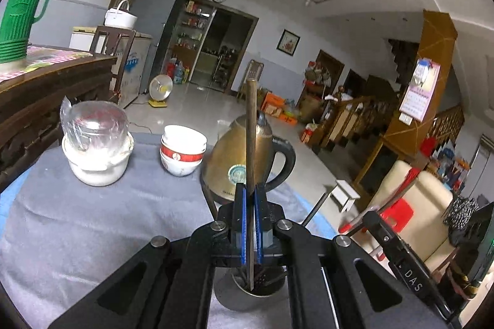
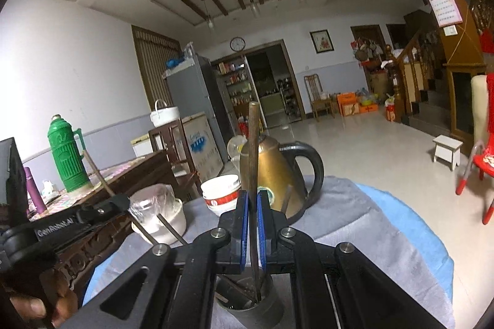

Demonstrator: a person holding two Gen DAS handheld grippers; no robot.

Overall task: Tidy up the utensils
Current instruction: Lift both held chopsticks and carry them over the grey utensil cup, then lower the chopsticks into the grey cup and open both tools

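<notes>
My left gripper (image 1: 250,190) is shut on a brown chopstick (image 1: 251,125) that stands upright, its lower end inside a grey metal utensil cup (image 1: 250,299) right below the jaws. My right gripper (image 2: 253,197) is shut on another brown chopstick (image 2: 253,143), also upright, with its tip down in the same utensil cup (image 2: 256,309). More chopsticks lean out of the cup (image 2: 169,228). The other hand-held gripper shows at the right edge of the left wrist view (image 1: 398,251) and at the left of the right wrist view (image 2: 61,227).
On the grey cloth (image 1: 92,221) stand a brass kettle (image 1: 237,165), stacked white bowls (image 1: 183,151) and a white pot with a plastic-wrapped jar (image 1: 95,149). A dark wooden cabinet (image 1: 46,100) with a green thermos (image 1: 21,10) stands to the left.
</notes>
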